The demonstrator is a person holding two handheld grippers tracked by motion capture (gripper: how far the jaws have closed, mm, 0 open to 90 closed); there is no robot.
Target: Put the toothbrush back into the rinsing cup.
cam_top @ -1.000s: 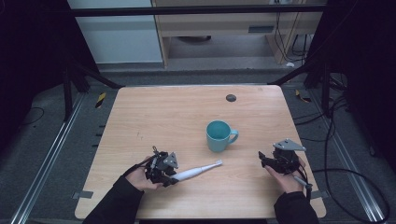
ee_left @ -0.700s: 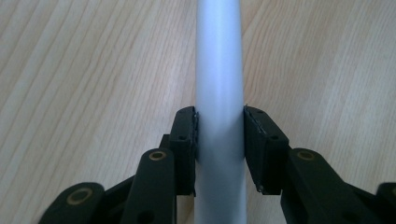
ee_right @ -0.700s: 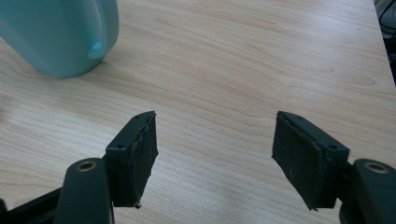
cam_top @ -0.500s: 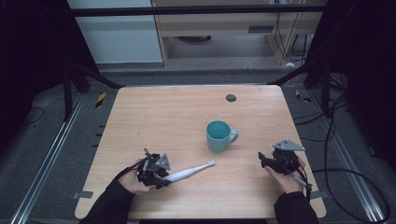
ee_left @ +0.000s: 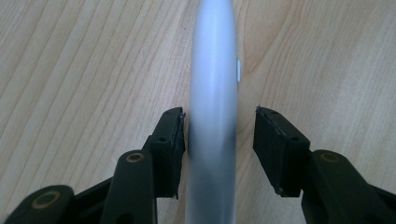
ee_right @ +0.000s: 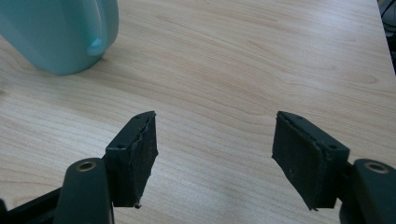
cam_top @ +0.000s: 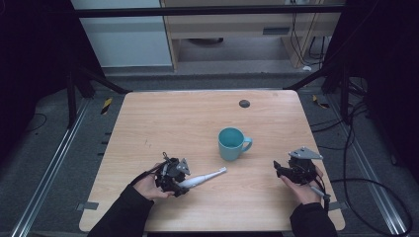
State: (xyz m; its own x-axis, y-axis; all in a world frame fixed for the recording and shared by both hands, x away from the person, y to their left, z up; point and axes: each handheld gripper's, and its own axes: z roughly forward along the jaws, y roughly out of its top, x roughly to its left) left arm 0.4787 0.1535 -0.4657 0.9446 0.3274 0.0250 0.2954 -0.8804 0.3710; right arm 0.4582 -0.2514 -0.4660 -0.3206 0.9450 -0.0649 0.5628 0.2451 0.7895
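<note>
Since half a second ago the left tool point(cam_top: 174, 178) and white toothbrush point(cam_top: 200, 179) lie slightly farther right on the bench point(cam_top: 163, 118). The left gripper view shows its jaws parted, one touching the handle, the other clear. Right tool point(ee_right: 215, 154) wide, empty, near the teal mug point(cam_top: 231, 143).

1. The counter point(cam_top: 148, 123) is pale wood, light tan with fine darker grain lines running across it.
2. The mug point(cam_top: 232, 143) is teal all over, handle included, with a soft sheen in the right gripper view.
3. The electric toothbrush point(cam_top: 200, 179) is white to pale grey, smooth and plain.
4. The left hand-held gripper point(cam_top: 173, 175) is black with a grey plate on top; its jaws are matte black.
5. The right hand-held gripper point(cam_top: 291, 170) is black too, also topped by a grey plate.
6. A small round spot point(cam_top: 244, 103) on the counter is dark grey.
7. The person's sleeves point(cam_top: 123, 212) are black.
8. The floor point(cam_top: 44, 148) is dark grey, with yellow-and-black striped tape point(cam_top: 106, 105) on it.
</note>
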